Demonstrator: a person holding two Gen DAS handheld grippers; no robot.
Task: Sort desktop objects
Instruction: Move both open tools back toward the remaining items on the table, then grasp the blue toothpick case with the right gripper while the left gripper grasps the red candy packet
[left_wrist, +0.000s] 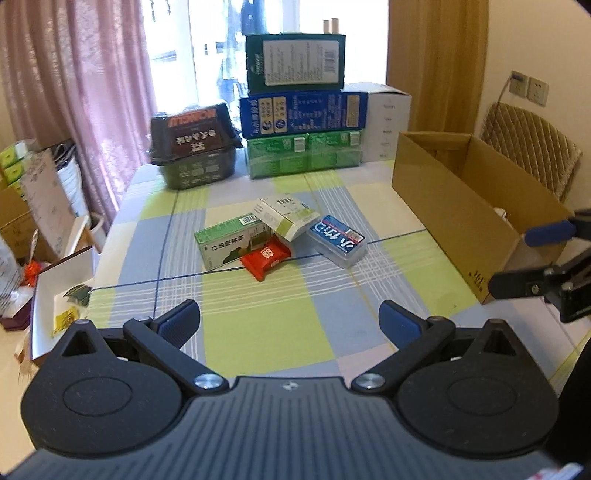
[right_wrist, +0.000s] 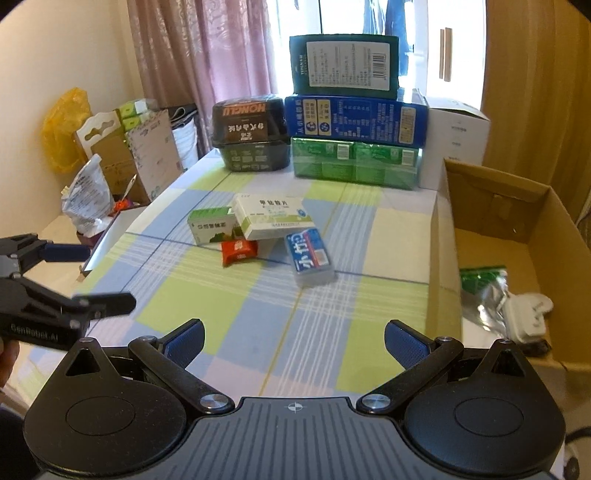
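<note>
Lying clustered near the middle of the table (left_wrist: 258, 332) are four small items: a green box (left_wrist: 231, 242), a white medicine box (left_wrist: 286, 218) being propped partly on the green box, a red snack packet (left_wrist: 266, 258) touching the near side of the green box, and a blue-labelled clear case (left_wrist: 338, 240) just right of them. The same cluster is being seen from the right wrist view: green box (right_wrist: 212, 225), white medicine box (right_wrist: 273, 216), red snack packet (right_wrist: 238, 251) and blue-labelled clear case (right_wrist: 310, 258).

A checked cloth in green, blue and white is being used as the table covering. An open cardboard box (left_wrist: 461, 206) is being kept at the right edge of the table; inside it (right_wrist: 517, 236) a green foil packet (right_wrist: 482, 278) and a white object (right_wrist: 528, 314) are being held.

Both tools are being held above the near part of the table, well apart from the cluster. The left hand-held gripper (left_wrist: 290, 323) is being kept wide open with nothing between its fingers, and the right hand-held gripper (right_wrist: 295, 341) is likewise being kept wide open and empty.

At the far edge, stacked cartons (left_wrist: 299, 114) and a dark lidded container (left_wrist: 195, 144) are being stored beside a pink curtain (left_wrist: 74, 92).
</note>
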